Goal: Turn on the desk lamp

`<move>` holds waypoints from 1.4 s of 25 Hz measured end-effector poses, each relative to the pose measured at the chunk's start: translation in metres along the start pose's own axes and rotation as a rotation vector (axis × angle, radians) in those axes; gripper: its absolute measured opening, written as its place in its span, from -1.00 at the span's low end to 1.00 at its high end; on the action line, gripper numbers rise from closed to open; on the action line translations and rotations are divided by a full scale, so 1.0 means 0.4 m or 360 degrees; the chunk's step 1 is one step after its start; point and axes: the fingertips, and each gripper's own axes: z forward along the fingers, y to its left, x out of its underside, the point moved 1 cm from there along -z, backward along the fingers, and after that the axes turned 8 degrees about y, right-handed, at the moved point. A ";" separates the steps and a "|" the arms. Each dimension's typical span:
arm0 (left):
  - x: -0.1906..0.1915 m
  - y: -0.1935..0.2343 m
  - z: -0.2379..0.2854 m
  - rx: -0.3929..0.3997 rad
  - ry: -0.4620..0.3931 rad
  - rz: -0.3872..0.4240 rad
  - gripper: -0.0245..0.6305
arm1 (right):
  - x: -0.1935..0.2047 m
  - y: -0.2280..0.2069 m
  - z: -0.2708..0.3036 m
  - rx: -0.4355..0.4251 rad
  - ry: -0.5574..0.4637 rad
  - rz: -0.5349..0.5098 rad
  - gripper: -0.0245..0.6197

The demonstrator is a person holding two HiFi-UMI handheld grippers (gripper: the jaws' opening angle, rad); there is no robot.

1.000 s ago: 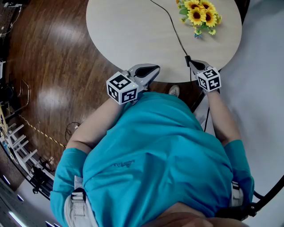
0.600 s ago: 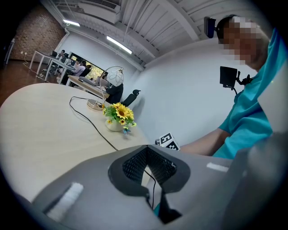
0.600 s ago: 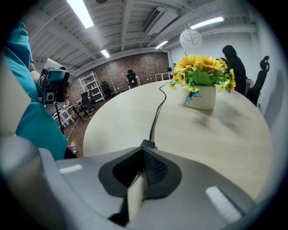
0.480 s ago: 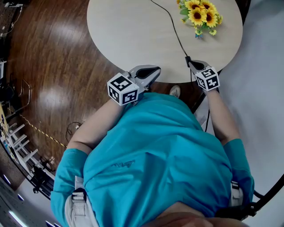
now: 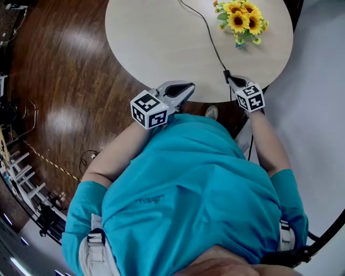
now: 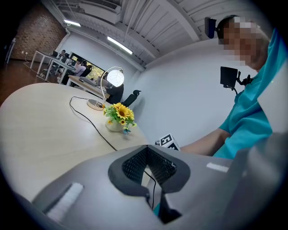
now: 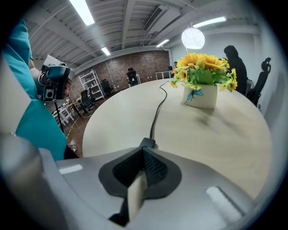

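Note:
The desk lamp [image 6: 112,77] stands at the far side of the round table [image 5: 161,38], its round head [image 7: 193,38] glowing bright. Its black cable [image 5: 207,35] runs across the table to an inline switch [image 5: 227,73] by the near edge. My right gripper [image 5: 230,79] is shut, with its tips right at that switch [image 7: 147,143]. The right gripper [image 7: 143,152] holds nothing between its pads. My left gripper [image 5: 188,85] hangs shut and empty over the table's near edge, to the left of the cable [image 6: 90,123].
A white vase of sunflowers [image 5: 240,16] stands on the table right of the cable; the sunflowers [image 7: 204,72] are beyond the switch. Dark wood floor [image 5: 59,81] lies left of the table, a white wall to the right. Distant desks and chairs fill the room.
The right gripper has edged slightly left at the switch. The left gripper has hardly moved.

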 end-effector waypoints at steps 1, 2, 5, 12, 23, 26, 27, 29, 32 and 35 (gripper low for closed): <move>-0.005 -0.004 -0.004 0.0002 -0.0001 0.0000 -0.86 | -0.004 0.005 -0.005 -0.0004 -0.0002 0.0012 -0.92; -0.008 -0.007 -0.005 0.0003 -0.0003 0.0001 -0.86 | -0.006 0.006 -0.007 -0.0009 -0.0003 0.0029 -0.92; -0.009 0.001 0.011 0.0001 -0.0008 -0.0002 -0.86 | 0.000 -0.007 0.004 -0.0032 0.0008 0.0079 -0.92; -0.037 -0.012 0.041 0.0002 -0.0025 0.0018 -0.86 | -0.079 0.001 -0.070 -0.0056 -0.0217 -0.0010 -0.92; -0.174 -0.213 0.113 0.0081 -0.0107 0.0140 -0.86 | -0.216 0.075 -0.454 -0.0053 -0.0582 -0.0091 -0.92; -0.206 -0.275 0.142 0.0118 -0.0128 0.0168 -0.86 | -0.211 0.074 -0.549 -0.0025 -0.0621 -0.0101 -0.92; -0.209 -0.287 0.155 0.0131 -0.0131 0.0176 -0.86 | -0.205 0.066 -0.569 -0.0015 -0.0629 -0.0097 -0.92; -0.212 -0.304 0.173 0.0163 -0.0131 0.0189 -0.86 | -0.192 0.052 -0.603 0.0016 -0.0640 -0.0080 -0.92; -0.226 -0.323 0.161 0.0231 -0.0117 0.0212 -0.86 | -0.179 0.061 -0.655 0.0086 -0.0657 -0.0030 -0.92; -0.252 -0.310 0.139 0.0337 -0.0091 0.0218 -0.86 | -0.169 0.082 -0.689 0.0195 -0.0673 0.0060 -0.92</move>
